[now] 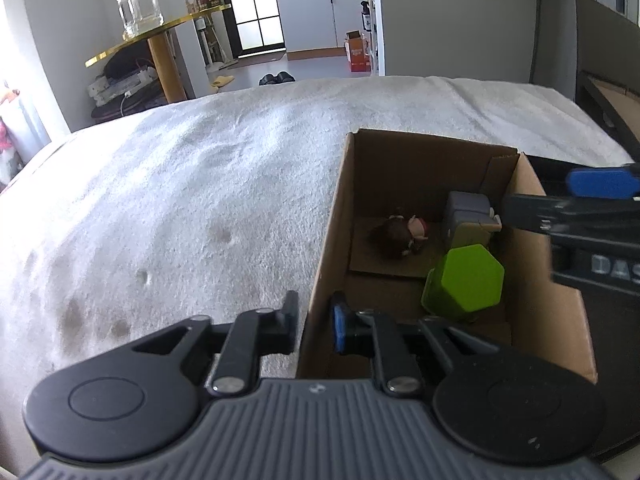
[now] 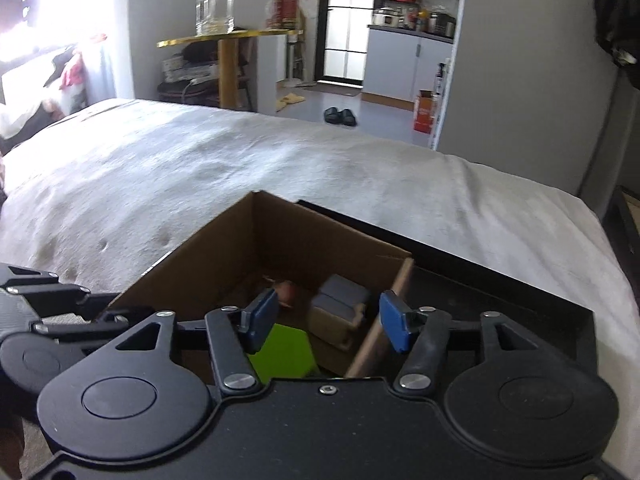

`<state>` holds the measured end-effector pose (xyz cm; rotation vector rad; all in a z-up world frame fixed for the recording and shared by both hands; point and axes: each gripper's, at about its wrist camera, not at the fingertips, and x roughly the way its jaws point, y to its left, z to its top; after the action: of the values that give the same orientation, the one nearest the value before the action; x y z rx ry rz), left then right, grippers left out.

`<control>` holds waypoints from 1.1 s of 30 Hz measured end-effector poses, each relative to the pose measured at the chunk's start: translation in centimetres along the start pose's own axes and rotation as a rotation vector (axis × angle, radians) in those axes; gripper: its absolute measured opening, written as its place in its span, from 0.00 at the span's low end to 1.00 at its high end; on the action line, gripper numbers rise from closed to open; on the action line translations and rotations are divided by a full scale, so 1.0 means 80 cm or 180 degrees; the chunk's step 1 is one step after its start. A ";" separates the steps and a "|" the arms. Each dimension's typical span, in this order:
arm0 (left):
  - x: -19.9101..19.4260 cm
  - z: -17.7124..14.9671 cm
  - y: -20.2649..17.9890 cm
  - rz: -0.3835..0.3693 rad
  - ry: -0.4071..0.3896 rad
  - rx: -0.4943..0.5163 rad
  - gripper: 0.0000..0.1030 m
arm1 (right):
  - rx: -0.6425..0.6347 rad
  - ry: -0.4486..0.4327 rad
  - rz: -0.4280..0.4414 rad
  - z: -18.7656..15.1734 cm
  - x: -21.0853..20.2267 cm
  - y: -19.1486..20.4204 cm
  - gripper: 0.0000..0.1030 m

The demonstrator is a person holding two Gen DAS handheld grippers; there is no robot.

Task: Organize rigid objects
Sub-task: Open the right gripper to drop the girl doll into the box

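An open cardboard box sits on a white blanket. Inside lie a green hexagonal block, a grey and tan block toy and a small doll figure. My left gripper is shut on the box's left wall, one finger outside and one inside. My right gripper is open above the box's right side, its fingers straddling the right wall; it holds nothing. The green block and the grey toy show between its fingers. The right gripper also shows in the left wrist view.
The white blanket covers the bed around the box. A dark tray or board lies under and right of the box. A gold-edged side table with a glass jar stands beyond the bed. Slippers lie on the floor.
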<state>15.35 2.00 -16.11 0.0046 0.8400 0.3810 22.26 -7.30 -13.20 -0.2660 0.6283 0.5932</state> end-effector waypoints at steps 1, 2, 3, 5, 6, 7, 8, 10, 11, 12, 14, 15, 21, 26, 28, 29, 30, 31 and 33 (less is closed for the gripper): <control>0.000 0.002 -0.003 0.0013 0.0019 0.0033 0.25 | 0.0023 -0.0011 -0.0016 -0.001 -0.003 -0.003 0.60; -0.001 0.003 -0.004 0.0012 0.0027 0.0052 0.28 | 0.0045 -0.0023 -0.0039 -0.003 -0.006 -0.007 0.61; -0.002 0.004 -0.005 0.0010 0.0024 0.0054 0.40 | 0.0060 -0.0037 -0.0063 -0.005 -0.009 -0.011 0.63; -0.006 0.006 -0.007 0.0037 -0.0008 0.0048 0.56 | 0.0075 -0.0054 -0.0108 -0.008 -0.014 -0.017 0.65; -0.008 0.008 -0.009 0.0055 -0.0034 0.0060 0.62 | 0.0081 -0.0061 -0.0128 -0.010 -0.016 -0.020 0.68; -0.010 0.009 -0.010 0.0068 -0.0054 0.0079 0.67 | 0.0089 -0.0073 -0.0148 -0.011 -0.019 -0.023 0.70; -0.011 0.010 -0.012 0.0076 -0.0066 0.0093 0.70 | 0.0099 -0.0084 -0.0166 -0.013 -0.020 -0.026 0.72; -0.014 0.012 -0.016 0.0095 -0.0095 0.0129 0.75 | 0.0128 -0.0093 -0.0194 -0.015 -0.023 -0.032 0.74; -0.015 0.013 -0.018 0.0101 -0.0109 0.0145 0.77 | 0.0147 -0.0088 -0.0201 -0.017 -0.023 -0.035 0.75; -0.016 0.014 -0.020 0.0104 -0.0119 0.0159 0.78 | 0.0167 -0.0084 -0.0212 -0.019 -0.023 -0.038 0.77; -0.016 0.015 -0.025 0.0108 -0.0124 0.0193 0.80 | 0.0193 -0.0087 -0.0235 -0.024 -0.024 -0.043 0.81; -0.016 0.015 -0.027 0.0111 -0.0121 0.0211 0.81 | 0.0207 -0.0087 -0.0246 -0.026 -0.024 -0.046 0.84; -0.016 0.017 -0.036 0.0148 -0.0116 0.0277 0.82 | 0.0284 -0.0103 -0.0302 -0.037 -0.028 -0.063 0.93; -0.019 0.020 -0.045 0.0178 -0.0126 0.0279 0.83 | 0.0382 -0.0090 -0.0350 -0.047 -0.029 -0.081 0.96; -0.020 0.021 -0.050 0.0206 -0.0133 0.0333 0.84 | 0.0413 -0.0082 -0.0368 -0.051 -0.029 -0.087 0.97; -0.018 0.021 -0.054 0.0234 -0.0117 0.0356 0.84 | 0.0428 -0.0079 -0.0376 -0.054 -0.030 -0.090 0.97; -0.016 0.021 -0.057 0.0280 -0.0087 0.0381 0.84 | 0.0437 -0.0078 -0.0381 -0.055 -0.030 -0.092 0.98; -0.015 0.021 -0.057 0.0309 -0.0078 0.0393 0.84 | 0.0446 -0.0077 -0.0389 -0.058 -0.031 -0.095 0.99; -0.014 0.021 -0.058 0.0336 -0.0060 0.0375 0.84 | 0.0462 -0.0078 -0.0409 -0.062 -0.033 -0.101 1.00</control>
<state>17.42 -2.43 -14.84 0.1623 0.8448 0.4295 23.02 -16.97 -14.99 -0.1613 0.6227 0.4247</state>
